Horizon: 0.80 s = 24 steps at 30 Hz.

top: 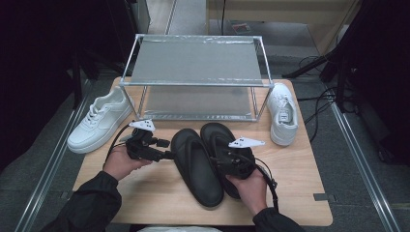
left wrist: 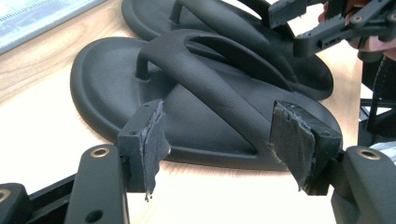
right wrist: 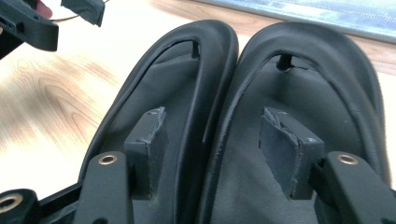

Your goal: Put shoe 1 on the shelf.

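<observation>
Two black flip-flops lie side by side on the wooden table (top: 154, 193), toes towards the rack. My left gripper (top: 168, 151) comes at the left flip-flop (top: 196, 166) from its left side. In the left gripper view its jaws (left wrist: 219, 135) stand open just short of that sandal's edge (left wrist: 107, 79), with the strap rising beyond them. My right gripper (top: 223, 153) hovers over the heel end of the right flip-flop (top: 217, 135). In the right gripper view it (right wrist: 212, 135) is open, with one pad above each sandal, the left one (right wrist: 173, 79) and the right one (right wrist: 317, 84), astride their touching edges.
A metal two-tier shoe rack (top: 196, 60) stands at the back of the table. One white sneaker (top: 99, 121) lies to its left and another (top: 283, 113) to its right. Bare wood shows at the front of the table on both sides of the flip-flops.
</observation>
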Tool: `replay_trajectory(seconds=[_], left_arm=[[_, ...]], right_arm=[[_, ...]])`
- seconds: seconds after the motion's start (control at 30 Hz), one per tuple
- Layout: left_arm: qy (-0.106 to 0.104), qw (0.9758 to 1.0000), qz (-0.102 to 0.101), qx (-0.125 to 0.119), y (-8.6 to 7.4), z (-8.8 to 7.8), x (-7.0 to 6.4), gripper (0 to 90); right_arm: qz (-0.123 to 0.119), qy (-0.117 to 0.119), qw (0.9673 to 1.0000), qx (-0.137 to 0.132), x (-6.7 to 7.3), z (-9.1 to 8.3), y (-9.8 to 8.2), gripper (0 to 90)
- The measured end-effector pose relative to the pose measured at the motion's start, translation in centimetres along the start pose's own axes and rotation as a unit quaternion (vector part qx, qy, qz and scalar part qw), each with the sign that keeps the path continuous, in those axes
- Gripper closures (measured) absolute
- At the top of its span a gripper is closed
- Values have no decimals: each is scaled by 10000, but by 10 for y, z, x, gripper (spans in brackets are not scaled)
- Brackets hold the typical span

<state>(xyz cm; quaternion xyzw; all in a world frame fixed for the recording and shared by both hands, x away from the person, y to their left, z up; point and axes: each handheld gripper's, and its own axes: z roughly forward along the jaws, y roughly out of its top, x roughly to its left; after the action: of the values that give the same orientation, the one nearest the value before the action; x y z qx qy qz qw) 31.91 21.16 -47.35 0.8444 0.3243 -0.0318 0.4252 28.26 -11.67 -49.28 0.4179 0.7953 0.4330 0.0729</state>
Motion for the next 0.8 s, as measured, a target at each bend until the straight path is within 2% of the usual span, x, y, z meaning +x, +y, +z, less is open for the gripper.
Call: replay_trajectory(seconds=[0.37, 0.47, 0.53, 0.8], left_arm=[[61, 10000, -6, -46, 0, -3, 2, 358], [63, 10000, -22, -62, 0, -4, 3, 358], [82, 9999, -39, -104, 0, -4, 2, 355], [103, 9998, -54, -156, 0, -5, 4, 355]], right_arm=[[-74, -19, 9999, 95, 7, 15, -5, 410], [-100, -88, 9998, 118, 10, 21, -6, 414], [-99, -217, 9996, 114, 11, 27, -6, 430], [-6, -335, 9994, 38, 12, 42, -7, 461]])
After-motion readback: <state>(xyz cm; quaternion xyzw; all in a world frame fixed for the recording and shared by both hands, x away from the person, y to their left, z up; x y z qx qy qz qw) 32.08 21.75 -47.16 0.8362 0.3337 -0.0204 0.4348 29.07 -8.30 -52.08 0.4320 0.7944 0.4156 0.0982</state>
